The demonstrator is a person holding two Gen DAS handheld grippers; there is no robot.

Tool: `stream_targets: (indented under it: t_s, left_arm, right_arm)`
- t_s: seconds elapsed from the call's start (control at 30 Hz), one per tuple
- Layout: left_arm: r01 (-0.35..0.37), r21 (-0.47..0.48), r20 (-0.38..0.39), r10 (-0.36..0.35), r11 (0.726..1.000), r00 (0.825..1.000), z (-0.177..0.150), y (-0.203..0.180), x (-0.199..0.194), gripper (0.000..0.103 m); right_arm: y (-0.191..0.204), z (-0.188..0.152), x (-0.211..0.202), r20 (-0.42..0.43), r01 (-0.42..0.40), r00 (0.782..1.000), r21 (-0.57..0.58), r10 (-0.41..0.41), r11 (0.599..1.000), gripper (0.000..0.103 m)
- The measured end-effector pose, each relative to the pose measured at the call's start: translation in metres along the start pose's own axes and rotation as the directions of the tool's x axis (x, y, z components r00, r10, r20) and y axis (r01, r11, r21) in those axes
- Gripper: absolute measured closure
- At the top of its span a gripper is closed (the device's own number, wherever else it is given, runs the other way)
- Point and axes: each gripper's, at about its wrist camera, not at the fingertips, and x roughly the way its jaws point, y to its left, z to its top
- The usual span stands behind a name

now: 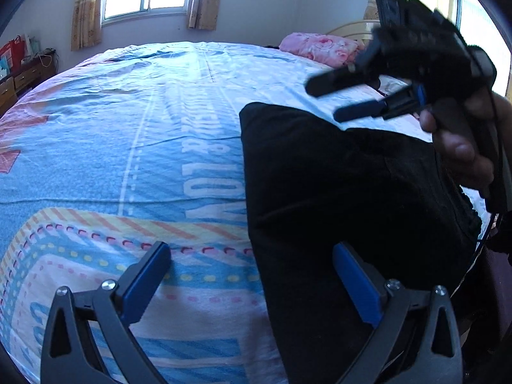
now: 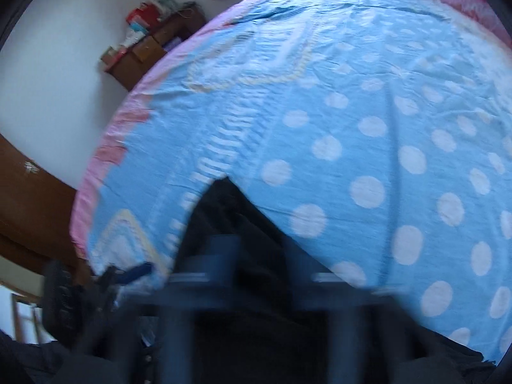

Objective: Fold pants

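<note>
- the bed (image 1: pixel 128 121) fills both views, covered by a blue sheet with white print; the right wrist view shows a part with white polka dots (image 2: pixel 368 192) that the left wrist view does not.
- the pants (image 1: pixel 336 208) are black and lie flat on the near right part of the bed in a folded slab with a straight left edge and a squared far corner; in the right wrist view they (image 2: pixel 236 224) appear as a dark, blurred wedge pointing up the bed.
- a pink pillow (image 1: pixel 320 46) sits at the far right of the bed.
- a wooden dresser (image 2: pixel 150 51) with boxes and bags on top stands by the wall.
- the left tongs (image 1: pixel 252 288) are spread wide and hold nothing, one finger above the sheet, the other above the pants.
- the right tongs (image 1: pixel 339 102), seen from the left wrist view, hover above the far edge of the pants, parted and holding nothing; their own view is too blurred to tell.
</note>
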Motion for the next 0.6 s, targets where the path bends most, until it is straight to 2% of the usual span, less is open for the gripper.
stream_targets:
  t_s: [0.07,0.13,0.2,0.27,0.3,0.4,0.5,0.57,0.6]
  left_arm:
    - [-0.002,0.0,0.001,0.002,1.0,1.0,0.0,0.0,-0.001,0.0]
    - [-0.005,0.005,-0.004,0.005,1.0,1.0,-0.001,0.002,0.0,0.0]
    - [-0.006,0.002,-0.003,0.006,1.0,1.0,-0.003,0.003,0.0,0.0]
    - [-0.009,0.005,-0.003,0.009,1.0,1.0,-0.005,0.003,0.0,0.0]
    - [-0.011,0.007,-0.001,0.011,1.0,1.0,-0.007,0.002,-0.001,0.0]
    - [-0.016,0.012,0.007,0.016,1.0,1.0,-0.008,0.003,0.0,0.0]
    - [-0.03,0.027,0.021,0.03,0.999,0.999,-0.012,0.0,0.001,0.0]
    - [-0.037,0.03,0.026,0.036,0.999,0.999,-0.011,0.001,0.002,0.0]
    - [-0.035,0.028,0.02,0.035,0.999,0.999,-0.01,0.001,0.001,0.0]
  right_arm:
    - [0.013,0.004,0.003,-0.021,-0.033,0.999,-0.032,0.032,0.999,0.023]
    - [0.022,0.007,0.011,-0.044,-0.024,0.999,-0.059,0.022,0.998,0.033]
    - [0.027,0.009,0.027,-0.103,0.012,0.994,-0.089,-0.021,0.996,0.067]
    - [0.029,0.009,0.042,-0.15,-0.01,0.989,-0.11,-0.006,0.994,0.085]
    - [0.032,0.009,0.045,-0.149,0.006,0.989,-0.127,-0.025,0.992,0.09]
    - [0.04,0.011,0.044,-0.096,0.064,0.992,-0.186,-0.083,0.98,0.097]
    - [0.041,0.009,0.058,-0.07,0.143,0.984,-0.246,-0.165,0.959,0.097]
    - [0.036,0.006,0.064,-0.066,0.152,0.983,-0.238,-0.172,0.959,0.097]
    - [0.033,0.006,0.062,-0.061,0.133,0.987,-0.231,-0.151,0.964,0.097]
